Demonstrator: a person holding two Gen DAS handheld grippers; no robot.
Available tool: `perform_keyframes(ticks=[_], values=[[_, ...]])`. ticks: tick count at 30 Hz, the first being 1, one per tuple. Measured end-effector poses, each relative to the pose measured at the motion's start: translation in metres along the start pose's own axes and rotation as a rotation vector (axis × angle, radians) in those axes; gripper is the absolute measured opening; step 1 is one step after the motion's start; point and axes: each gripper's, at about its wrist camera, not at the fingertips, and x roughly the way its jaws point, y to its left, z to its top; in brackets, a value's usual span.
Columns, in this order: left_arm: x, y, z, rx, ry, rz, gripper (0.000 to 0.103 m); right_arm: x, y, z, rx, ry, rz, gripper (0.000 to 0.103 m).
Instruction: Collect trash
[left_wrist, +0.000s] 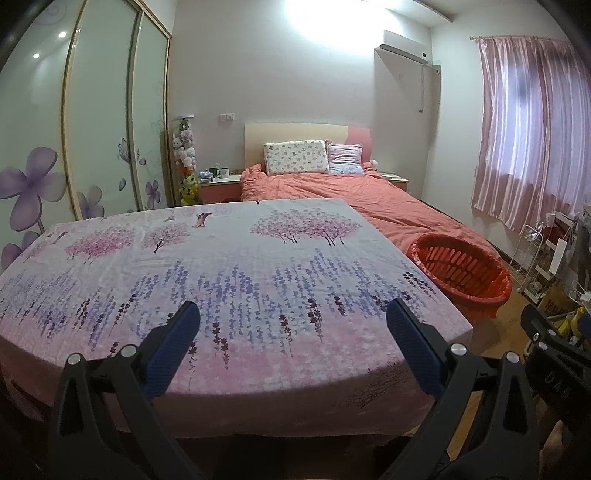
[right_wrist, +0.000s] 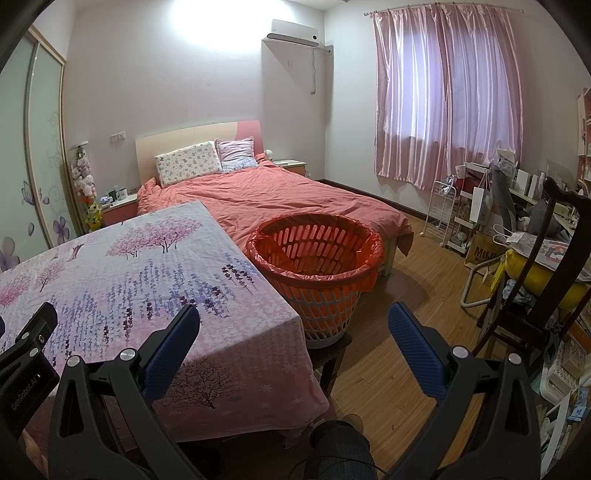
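Observation:
A slatted basket lined with a red bag (right_wrist: 317, 254) stands on a dark stool right of the table; the left wrist view shows the basket (left_wrist: 461, 273) at the table's right edge. It looks empty inside. The table wears a floral pink and purple cloth (left_wrist: 229, 280), (right_wrist: 140, 280), and I see no trash on it. My left gripper (left_wrist: 291, 325) hovers open over the table's near edge, nothing between its blue pads. Open as well, my right gripper (right_wrist: 293, 325) hangs above the table's right corner and the floor, just short of the basket.
A bed with an orange cover (right_wrist: 280, 203) lies behind the table and basket. A wardrobe with sliding doors (left_wrist: 103, 122) fills the left wall. On the right stand a dark chair (right_wrist: 535, 280), a cluttered desk and a white rack (right_wrist: 443, 214). A person's knee (right_wrist: 340, 446) shows below.

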Motion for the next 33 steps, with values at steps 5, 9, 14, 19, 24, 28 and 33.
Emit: perform_keyframes(ticks=[5, 9, 14, 19, 24, 28, 33], values=[[0.0000, -0.0005, 0.0003, 0.000, 0.001, 0.000, 0.099, 0.0001, 0.0000, -0.0002, 0.001, 0.000, 0.000, 0.101], [0.0000, -0.0003, 0.0003, -0.001, 0.001, 0.001, 0.099, -0.0001, 0.0000, -0.0001, 0.000, 0.000, 0.000, 0.101], [0.0005, -0.0001, 0.0000, -0.004, 0.003, 0.004, 0.099, 0.0001, 0.0000, -0.0001, 0.000, 0.000, 0.001, 0.101], [0.0011, 0.0009, -0.0002, -0.006, 0.005, 0.005, 0.099, 0.0000, 0.0001, 0.0000, 0.000, 0.000, 0.000, 0.101], [0.0010, 0.0009, -0.0002, -0.005, 0.005, 0.004, 0.099, 0.0000, 0.0000, 0.0000, 0.001, 0.000, 0.000, 0.101], [0.0010, 0.0009, -0.0003, -0.006, 0.006, 0.004, 0.099, 0.0001, -0.0002, 0.0001, 0.000, 0.000, 0.000, 0.101], [0.0011, 0.0007, 0.0000, -0.006, 0.006, 0.004, 0.099, 0.0001, -0.0002, 0.0001, 0.000, 0.000, 0.000, 0.101]])
